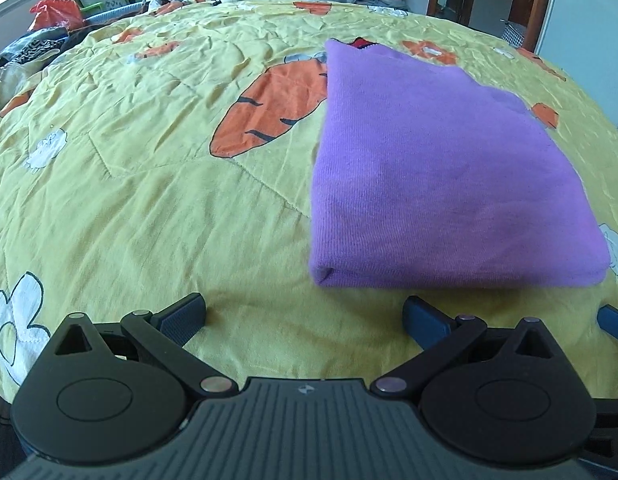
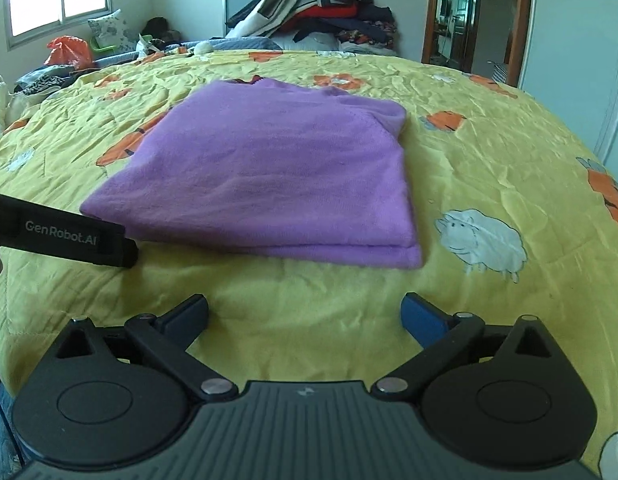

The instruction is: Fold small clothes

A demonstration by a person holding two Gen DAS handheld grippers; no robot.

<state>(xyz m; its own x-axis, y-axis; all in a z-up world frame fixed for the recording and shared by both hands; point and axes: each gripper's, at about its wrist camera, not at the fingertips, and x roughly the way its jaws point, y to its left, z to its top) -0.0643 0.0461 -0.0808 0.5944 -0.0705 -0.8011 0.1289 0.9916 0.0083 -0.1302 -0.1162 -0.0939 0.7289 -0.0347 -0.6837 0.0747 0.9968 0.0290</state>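
Observation:
A purple garment (image 1: 437, 168) lies folded into a flat rectangle on the yellow bedspread (image 1: 149, 184); a bit of red cloth peeks out at its far edge. My left gripper (image 1: 305, 316) stands open just short of the garment's near fold, nothing between its fingers. In the right wrist view the same purple garment (image 2: 269, 168) lies ahead, its layered fold edge facing me. My right gripper (image 2: 305, 316) is wide open over bare bedspread (image 2: 489, 128), a short way back from that edge. The left gripper's black finger (image 2: 69, 236) reaches in from the left beside the garment's near corner.
The bedspread carries carrot (image 1: 269, 108) and sheep (image 2: 483, 242) prints. A heap of clothes (image 2: 317, 12) is piled at the bed's far end. A cushion (image 2: 109, 28), an orange bag (image 2: 69, 50) and more clutter lie at the far left. A doorway (image 2: 473, 16) opens at the right.

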